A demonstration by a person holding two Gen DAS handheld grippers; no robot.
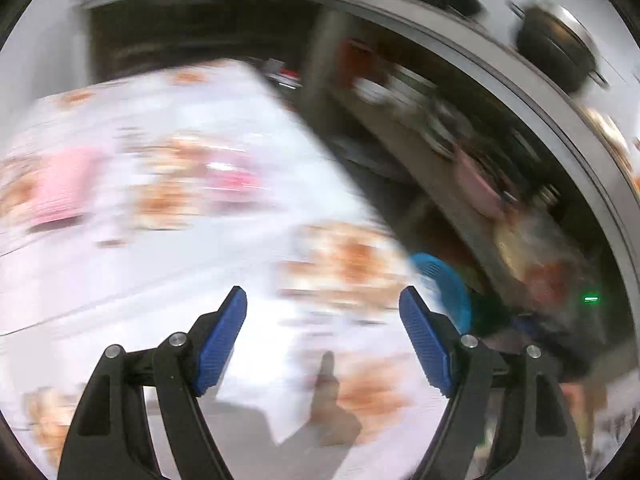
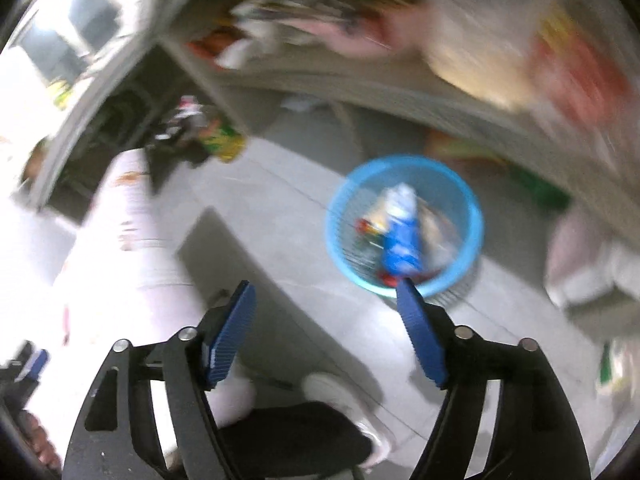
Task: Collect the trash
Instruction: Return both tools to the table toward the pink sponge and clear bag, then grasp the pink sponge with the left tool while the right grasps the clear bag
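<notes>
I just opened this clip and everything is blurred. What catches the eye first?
In the right wrist view, a bright blue mesh basket on the grey floor, with a blue and white wrapper among the trash inside. In the left wrist view, a white tablecloth with orange patterns and a pink item lying on it.

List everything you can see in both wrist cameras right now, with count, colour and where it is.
round plastic mesh waste basket: one, light blue, on the grey floor beside the shelves
blue and white wrapper: one, inside the basket with other blurred trash
floral tablecloth: one, white with orange print, covering the table
flat pink item: one, on the tablecloth, too blurred to identify
dark cooking pot: one, upper right
white shoes: two, on the floor
left gripper: black, blue pads, open, empty
right gripper: same, open, empty
</notes>
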